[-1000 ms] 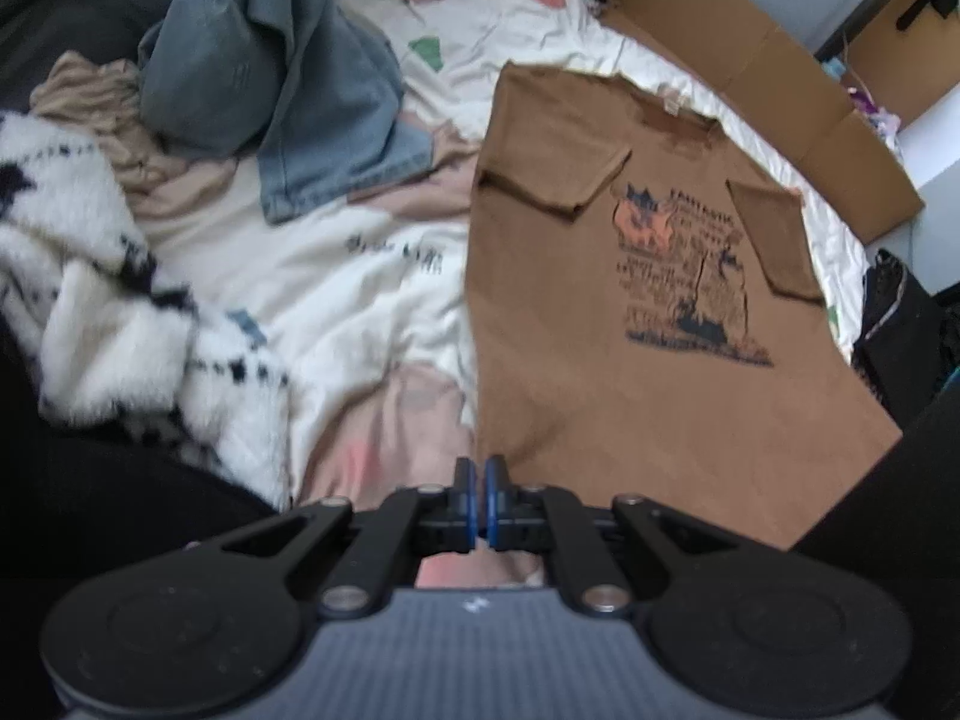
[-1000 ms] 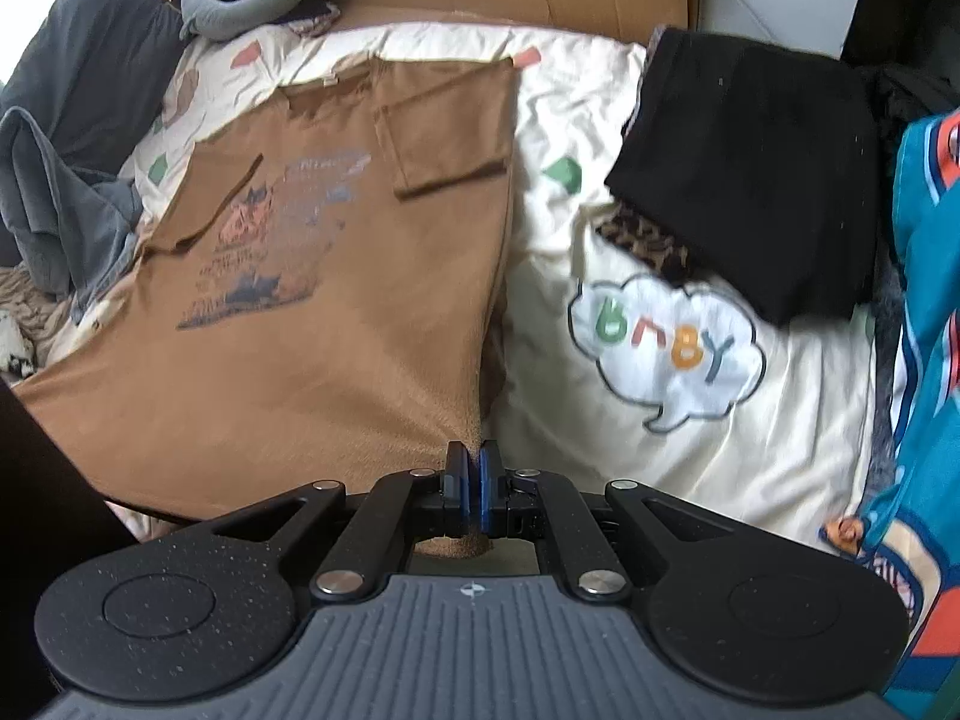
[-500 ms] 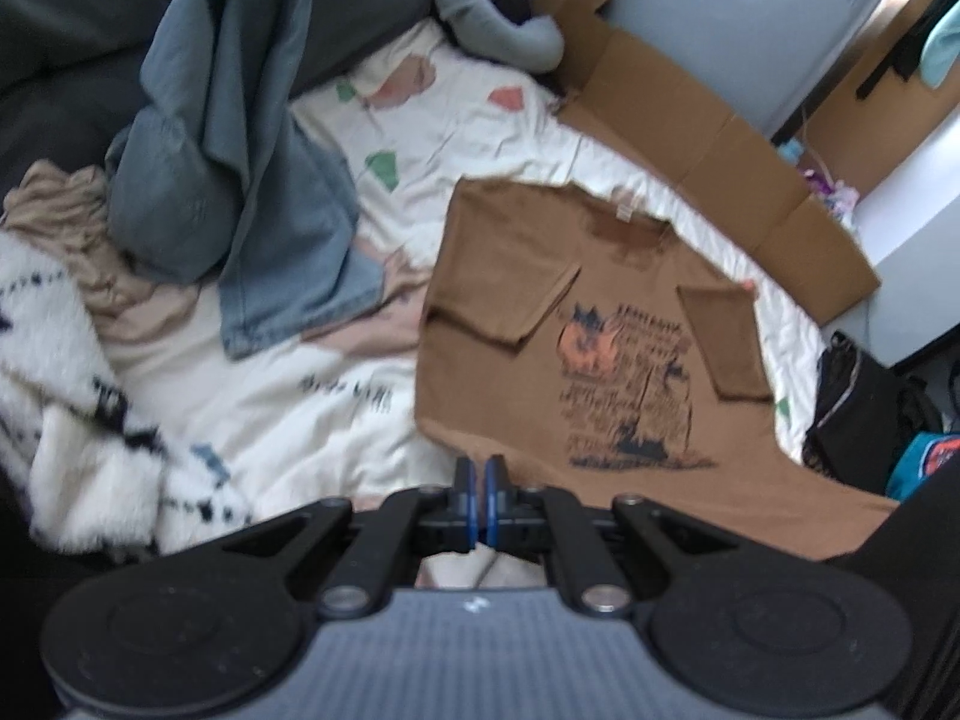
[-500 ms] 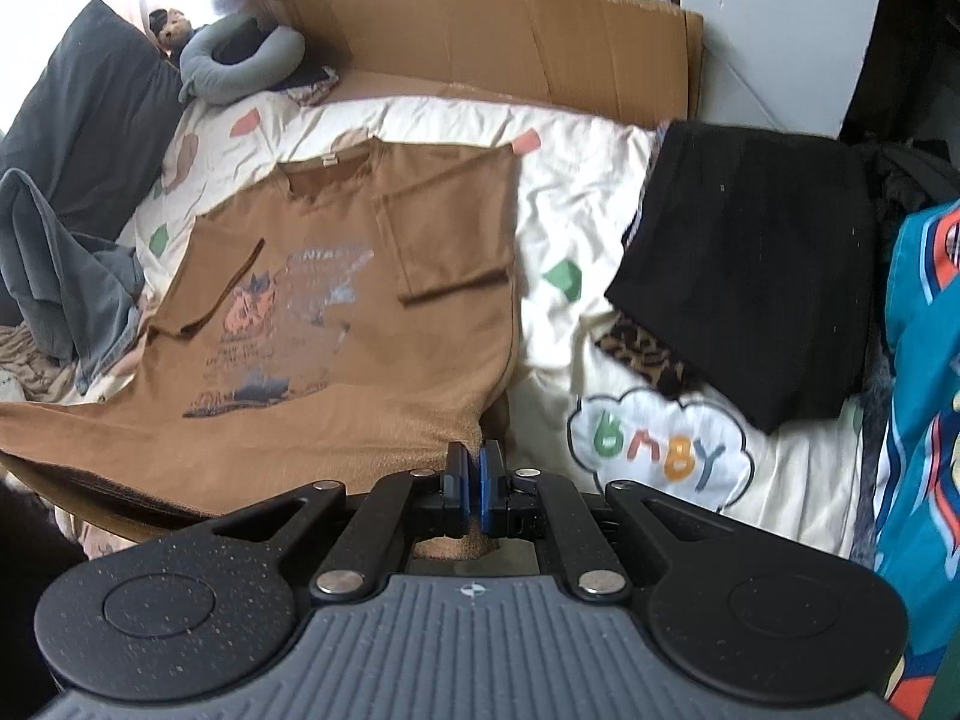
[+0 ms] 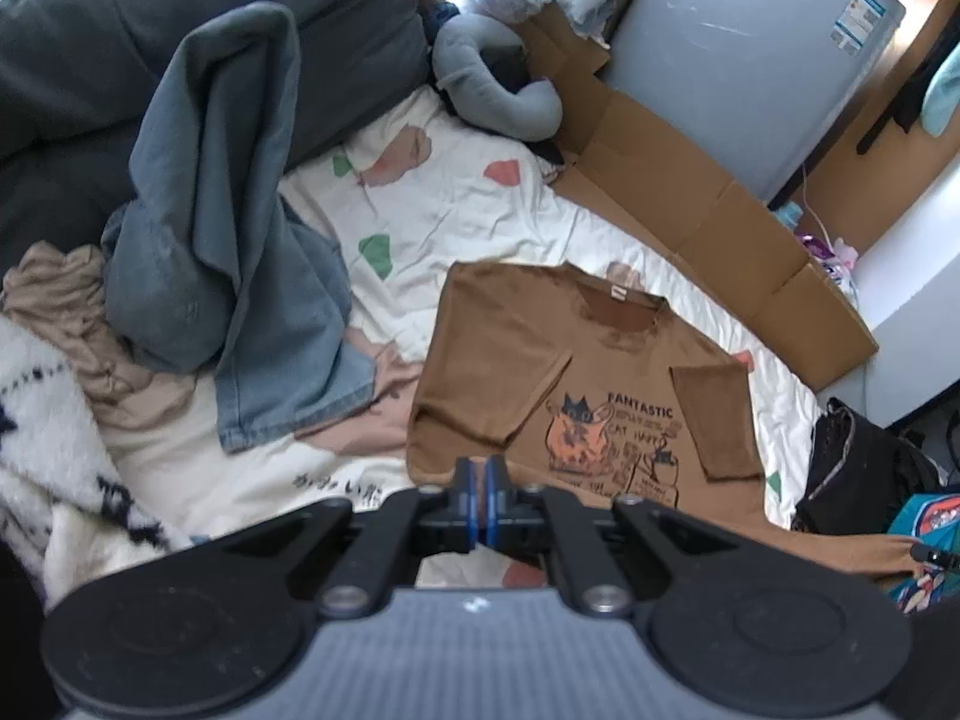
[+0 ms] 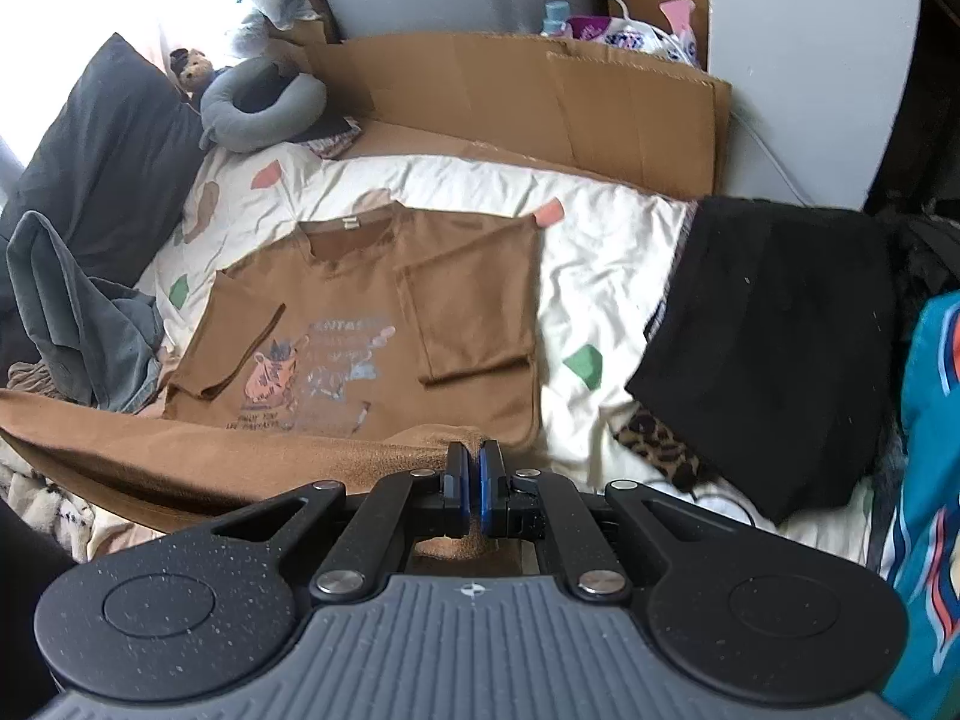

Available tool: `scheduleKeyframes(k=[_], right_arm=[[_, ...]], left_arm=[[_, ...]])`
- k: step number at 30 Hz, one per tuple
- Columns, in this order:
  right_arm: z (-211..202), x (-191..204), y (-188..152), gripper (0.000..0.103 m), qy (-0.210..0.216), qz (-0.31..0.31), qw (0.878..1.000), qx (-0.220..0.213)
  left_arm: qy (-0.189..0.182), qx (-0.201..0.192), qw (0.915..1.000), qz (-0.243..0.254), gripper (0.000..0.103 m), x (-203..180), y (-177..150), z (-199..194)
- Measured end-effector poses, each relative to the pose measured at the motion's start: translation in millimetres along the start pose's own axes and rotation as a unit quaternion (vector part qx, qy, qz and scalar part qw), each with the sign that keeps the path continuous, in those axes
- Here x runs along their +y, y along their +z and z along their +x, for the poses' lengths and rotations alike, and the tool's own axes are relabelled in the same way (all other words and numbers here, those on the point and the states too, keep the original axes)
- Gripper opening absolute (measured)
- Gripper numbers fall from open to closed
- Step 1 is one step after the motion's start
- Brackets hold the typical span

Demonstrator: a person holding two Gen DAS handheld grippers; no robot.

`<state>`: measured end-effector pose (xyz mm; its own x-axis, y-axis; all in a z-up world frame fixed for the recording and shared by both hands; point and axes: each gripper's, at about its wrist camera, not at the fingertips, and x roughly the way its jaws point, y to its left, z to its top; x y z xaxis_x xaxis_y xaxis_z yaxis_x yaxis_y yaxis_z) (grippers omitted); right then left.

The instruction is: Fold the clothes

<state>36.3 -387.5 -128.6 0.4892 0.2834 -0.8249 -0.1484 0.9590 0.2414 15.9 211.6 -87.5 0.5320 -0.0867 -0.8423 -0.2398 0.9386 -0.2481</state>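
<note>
A brown T-shirt (image 5: pixel 600 372) with a cat print lies face up on the bed, both sleeves folded inward. Its bottom hem is raised off the sheet and stretched between the two grippers. My left gripper (image 5: pixel 479 495) is shut on the hem's left corner. In the right wrist view the same brown T-shirt (image 6: pixel 384 300) shows, with the lifted hem running across in front of the print. My right gripper (image 6: pixel 474 489) is shut on the hem's right corner, brown cloth bunched between its pads.
A blue-grey garment (image 5: pixel 228 228) and a beige one (image 5: pixel 60 300) are heaped left of the shirt, with a fluffy white blanket (image 5: pixel 54 450) nearer. Black folded clothes (image 6: pixel 774 336) lie to the right. Flattened cardboard (image 6: pixel 528 102) and a grey neck pillow (image 6: pixel 258 102) line the far side.
Both grippers have risen and moved toward the collar, carrying the hem up off the bed. More of the lower shirt is lifted and the far wall has come into view.
</note>
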Motion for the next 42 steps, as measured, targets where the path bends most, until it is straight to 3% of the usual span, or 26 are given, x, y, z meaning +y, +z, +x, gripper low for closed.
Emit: scheduleKeyframes(k=[9, 19, 42], right_arm=[[7.7, -7.3, 13.2, 0.001, 0.013, -0.001, 1.000, -0.007], [32.6, -9.7, 40.3, 0.001, 0.007, 0.001, 1.000, -0.007], [161.7, -1.2, 121.2, 0.001, -0.027, -0.036, 0.999, 0.024]], left_arm=[[0.005, -0.002, 1.0000, 0.005, 0.003, -14.8, 25.8, 6.9], [-0.001, 0.005, 1.0000, 0.007, 0.003, -14.9, 52.3, 42.2], [0.010, 0.030, 0.9994, 0.013, 0.003, 8.0, 105.6, 173.6]])
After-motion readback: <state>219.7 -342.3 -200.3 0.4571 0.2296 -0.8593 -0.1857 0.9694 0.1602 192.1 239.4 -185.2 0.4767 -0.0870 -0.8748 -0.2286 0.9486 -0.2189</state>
